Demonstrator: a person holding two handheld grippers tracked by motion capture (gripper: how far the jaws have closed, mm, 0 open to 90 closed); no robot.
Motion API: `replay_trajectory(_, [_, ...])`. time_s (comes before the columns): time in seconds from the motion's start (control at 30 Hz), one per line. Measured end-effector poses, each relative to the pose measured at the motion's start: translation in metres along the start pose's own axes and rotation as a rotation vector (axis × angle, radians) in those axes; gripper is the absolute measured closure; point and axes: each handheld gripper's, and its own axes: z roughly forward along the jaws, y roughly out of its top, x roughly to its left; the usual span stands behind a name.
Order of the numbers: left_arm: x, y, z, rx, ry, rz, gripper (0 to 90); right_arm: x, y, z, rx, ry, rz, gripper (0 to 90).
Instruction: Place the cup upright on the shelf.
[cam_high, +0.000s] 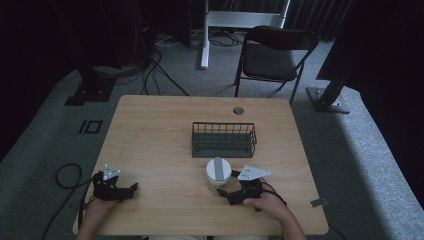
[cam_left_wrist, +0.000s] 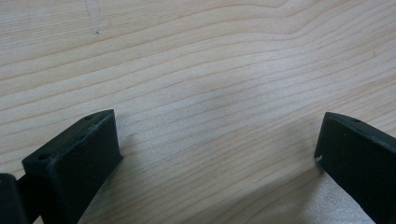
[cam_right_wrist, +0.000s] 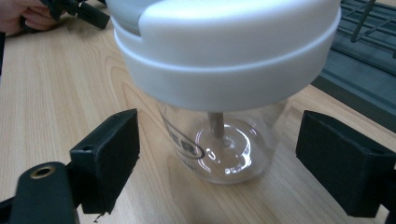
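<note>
Wood table (cam_high: 165, 150), near edge: the left gripper (cam_high: 131, 190) rests idle, jaws wide apart over bare grain. Mid-table, before the basket (cam_high: 224, 139), stands the jar (cam_high: 218, 172); the right gripper (cam_high: 223, 192) faces it, jaws spread. Advance squarely, clamp the glass beneath the lid (cam_right_wrist: 224, 51).

Wire basket (cam_high: 224, 140) mid-table (cam_high: 150, 135); black folding chair (cam_high: 272, 55) beyond far edge; cables on carpet.
</note>
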Motion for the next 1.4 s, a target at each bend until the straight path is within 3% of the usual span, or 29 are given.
replay_trajectory(0.57, [0.0,0.0,0.0,0.0,-0.001,0.0,0.2,0.001,0.003,0.015,-0.027,-0.008,0.01,13.1])
replay_trajectory(0.87, [0.0,0.0,0.0,0.0,0.0,0.0,0.2,0.001,0.005,0.02,-0.051,-0.017,0.046,12.5])
replay_trajectory(1.4, [0.0,0.0,0.0,0.0,0.001,-0.001,0.2,0.007,0.003,0.03,-0.081,-0.074,0.07,12.9])
